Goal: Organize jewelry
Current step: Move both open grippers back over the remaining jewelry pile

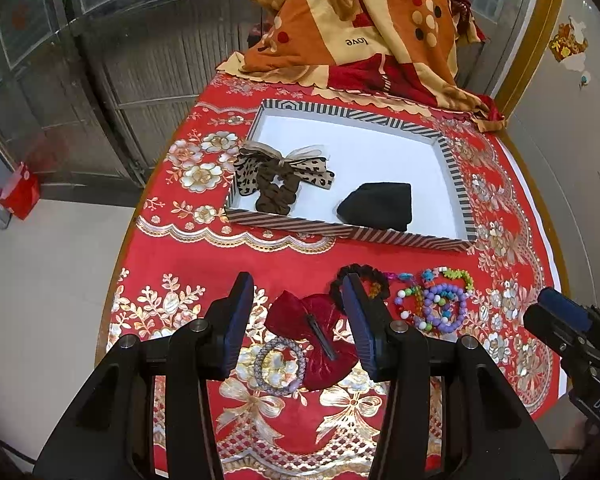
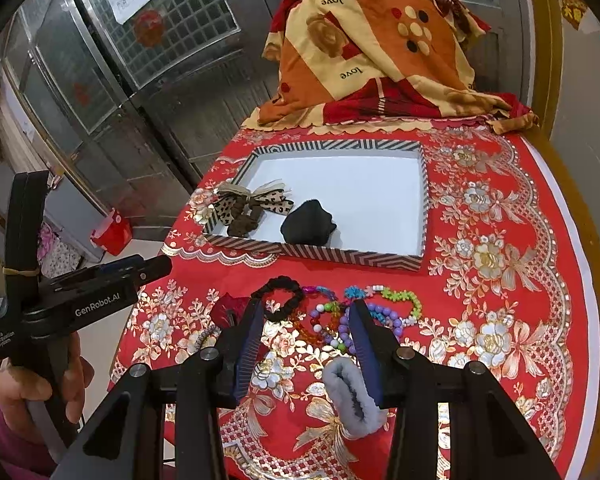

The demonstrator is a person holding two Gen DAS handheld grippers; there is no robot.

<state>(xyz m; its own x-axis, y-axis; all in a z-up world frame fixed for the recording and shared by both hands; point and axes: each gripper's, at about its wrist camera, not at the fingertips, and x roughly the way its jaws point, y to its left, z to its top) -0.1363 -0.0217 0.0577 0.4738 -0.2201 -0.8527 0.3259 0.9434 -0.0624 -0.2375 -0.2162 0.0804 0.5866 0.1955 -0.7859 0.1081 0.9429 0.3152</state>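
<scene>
The left gripper [image 1: 296,308] hangs open right over the red bow [image 1: 312,332]; the tray [image 1: 340,234] lies above. The right gripper [image 2: 306,334] is open, empty.

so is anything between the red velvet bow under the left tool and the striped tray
Nothing visible blocks it. Only bare red tablecloth lies between the red velvet bow and the striped tray's near wall; the left tool hangs open above the bow.

Red cloth [image 1: 204,256] with gold-and-silver flowers over the worktop, black-and-white striped tray [image 1: 340,236] with white floor, leopard-print bow on brown scrunchie [image 1: 278,184], black scrunchie [image 1: 376,206], purple beaded bracelets [image 1: 440,308], dark red velvet bow [image 1: 312,320], grey fuzzy scrunchie [image 2: 352,398]
</scene>
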